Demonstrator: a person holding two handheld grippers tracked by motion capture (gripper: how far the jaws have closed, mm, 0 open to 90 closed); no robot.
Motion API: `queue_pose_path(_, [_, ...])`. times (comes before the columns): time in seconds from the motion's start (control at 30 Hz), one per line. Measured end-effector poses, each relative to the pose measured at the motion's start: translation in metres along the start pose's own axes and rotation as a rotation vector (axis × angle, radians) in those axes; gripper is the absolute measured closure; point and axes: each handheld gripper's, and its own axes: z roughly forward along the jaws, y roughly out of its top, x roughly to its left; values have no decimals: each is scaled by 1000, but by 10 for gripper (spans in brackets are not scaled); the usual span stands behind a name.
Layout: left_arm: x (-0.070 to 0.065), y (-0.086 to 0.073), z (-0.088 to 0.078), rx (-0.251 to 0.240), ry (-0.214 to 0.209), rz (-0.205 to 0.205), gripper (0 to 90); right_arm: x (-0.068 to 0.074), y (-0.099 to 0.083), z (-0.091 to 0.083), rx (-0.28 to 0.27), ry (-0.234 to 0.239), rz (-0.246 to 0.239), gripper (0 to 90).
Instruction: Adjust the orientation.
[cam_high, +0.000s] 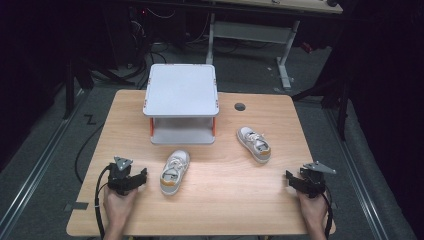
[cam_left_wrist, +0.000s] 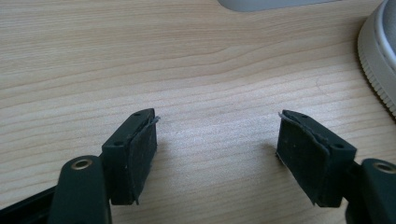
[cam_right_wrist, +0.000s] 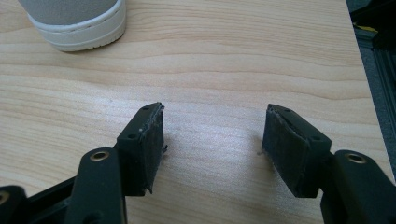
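Observation:
Two small white shoes lie on the wooden table (cam_high: 225, 200). One shoe (cam_high: 174, 171), with an orange heel, rests at centre left below the shelf. The other shoe (cam_high: 254, 143) lies right of centre. My left gripper (cam_high: 141, 176) sits open near the front left, just left of the first shoe, whose white sole edge (cam_left_wrist: 379, 56) is at the right edge of the left gripper view. My left gripper (cam_left_wrist: 217, 140) holds nothing. My right gripper (cam_high: 290, 178) rests open at the front right with nothing between its jaws (cam_right_wrist: 212, 135); a grey-and-white shoe heel (cam_right_wrist: 77, 21) lies ahead of it.
A white two-tier shelf (cam_high: 182, 102) with orange corner posts stands at the back middle of the table. A round cable hole (cam_high: 240, 106) is to its right. Desk legs and cables stand on the dark floor beyond the table.

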Motion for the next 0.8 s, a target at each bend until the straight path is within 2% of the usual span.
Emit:
queue_pose_path(0.33, [0,0,-1,-6,-13,8,316,0,0,0,0,4,-3,370])
queue_pose_path(0.5, [1,-2,-2,-14,-12,4,393,0,0,0,0,2,-2,370])
queue_pose_path(0.63, [1,-1,-4,2,-16,-5,406,0,0,0,0,2,-2,370])
queue_pose_path(0.8, [0,4,-12,7,-72,-41,423,0,0,0,0,3,-2,370])
